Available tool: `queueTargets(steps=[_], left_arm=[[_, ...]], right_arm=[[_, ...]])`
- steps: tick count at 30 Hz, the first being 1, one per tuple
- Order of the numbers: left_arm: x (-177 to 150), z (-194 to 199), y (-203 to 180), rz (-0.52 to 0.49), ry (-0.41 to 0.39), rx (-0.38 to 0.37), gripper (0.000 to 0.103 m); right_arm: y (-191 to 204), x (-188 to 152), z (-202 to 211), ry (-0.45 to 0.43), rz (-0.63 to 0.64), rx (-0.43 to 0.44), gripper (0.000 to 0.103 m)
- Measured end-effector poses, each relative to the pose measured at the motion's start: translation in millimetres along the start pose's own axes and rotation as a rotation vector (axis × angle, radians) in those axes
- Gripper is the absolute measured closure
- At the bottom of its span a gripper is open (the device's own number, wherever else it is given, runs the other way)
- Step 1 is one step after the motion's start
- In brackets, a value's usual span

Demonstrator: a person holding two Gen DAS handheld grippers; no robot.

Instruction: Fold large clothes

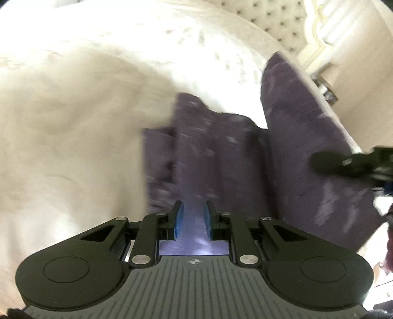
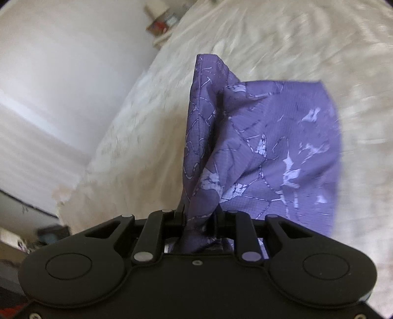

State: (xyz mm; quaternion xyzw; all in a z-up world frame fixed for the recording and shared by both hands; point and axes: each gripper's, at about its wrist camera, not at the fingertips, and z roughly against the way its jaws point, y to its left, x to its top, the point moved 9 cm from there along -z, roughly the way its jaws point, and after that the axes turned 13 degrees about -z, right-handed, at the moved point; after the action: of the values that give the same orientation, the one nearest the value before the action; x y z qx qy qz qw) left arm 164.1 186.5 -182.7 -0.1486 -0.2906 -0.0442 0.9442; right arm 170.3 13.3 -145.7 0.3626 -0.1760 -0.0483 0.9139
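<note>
A bed covered by a cream bedspread (image 1: 73, 122) fills the background in both wrist views; a tufted headboard (image 1: 277, 22) is seen at the top of the left view, and a pale wall (image 2: 61, 61) at the left of the right view. No brand, label or readable writing can be made out; only a small crosshair mark is printed on the left gripper body. One garment is counted: a purple patterned cloth (image 1: 208, 147), draped in folds over the bedspread, with pale crack-like markings. Two grippers are counted. The left gripper (image 1: 194, 218) is seen with its blue pads (image 1: 179, 218) set narrowly apart, and a strip of the purple cloth runs between them; whether the pads actually press on it cannot be told from the blurred view, though the cloth appears gathered there. In the same view the right gripper (image 1: 343, 163) is seen at the right edge, over the cloth. In its own view the right gripper (image 2: 201, 216) is pinched on a bunched fold of the purple cloth (image 2: 270, 147), which rises from the jaws and fans out to the right above the bedspread (image 2: 282, 36). A cluttered nightstand is blurred at top left.
</note>
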Motion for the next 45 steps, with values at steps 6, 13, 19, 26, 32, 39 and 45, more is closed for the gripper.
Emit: queueTargets(steps=[6,13,19,26,32,39,45], left_arm=[[0,16,33,0.002,-0.007,0.039,0.085],[12,25,29,-0.062,-0.03,0.025,0.085],[48,37,0,-0.157,-0.133,-0.033,0.081],[73,20,-65,-0.326,-0.153,-0.191,0.078],[41,-23,-86,-0.407,-0.029,-0.226,0.077],[-17,-51,-32,-0.295,0.143,-0.158,0.078],[-19,-51,-33,-0.3,0.139,-0.143,0.078]], right_arm=[[-2,-13,-76,0.06,-0.029,-0.084,0.065],[18,-21,-89,0.045,-0.03,0.041,0.04],[29,-2,-46,-0.104,-0.058,0.119,0.039],[-29,2,14,-0.25,-0.085,-0.049,0.038],[-68,-25,29,-0.243,-0.109,-0.159,0.046],[-63,-73,-24,-0.054,-0.004,-0.211,0.067],[-49,-54,-20,-0.041,0.029,-0.196,0.066]])
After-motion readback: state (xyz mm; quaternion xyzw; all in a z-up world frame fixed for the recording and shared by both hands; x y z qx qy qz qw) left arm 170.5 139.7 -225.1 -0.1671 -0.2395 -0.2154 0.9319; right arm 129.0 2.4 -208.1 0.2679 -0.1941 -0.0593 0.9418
